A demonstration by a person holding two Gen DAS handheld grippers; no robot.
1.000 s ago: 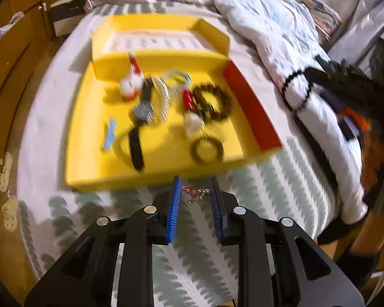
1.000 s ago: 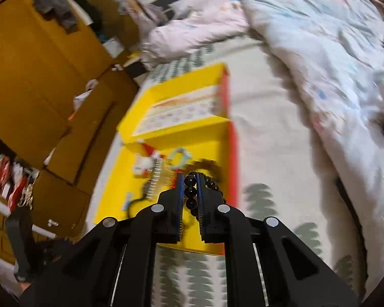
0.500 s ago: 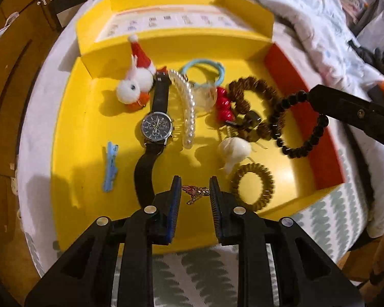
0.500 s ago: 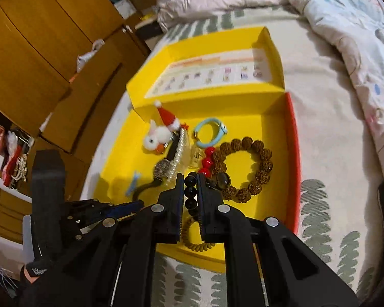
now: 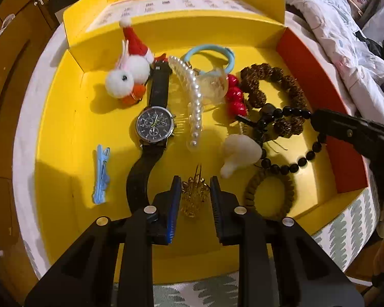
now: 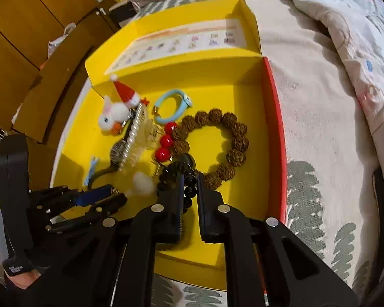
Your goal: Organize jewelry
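Between left gripper [image 5: 194,194] fingers, gold brooch [image 5: 193,197] lies lengthwise, pin [image 5: 199,171] forward.

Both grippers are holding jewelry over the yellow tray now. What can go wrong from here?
1. The black bead bracelet hangs from the right gripper over the rough brown bead bracelet and white plush charm; lowered there, it may tangle.
2. The left gripper holds the small gold brooch close to the watch strap; it may land on top of it.
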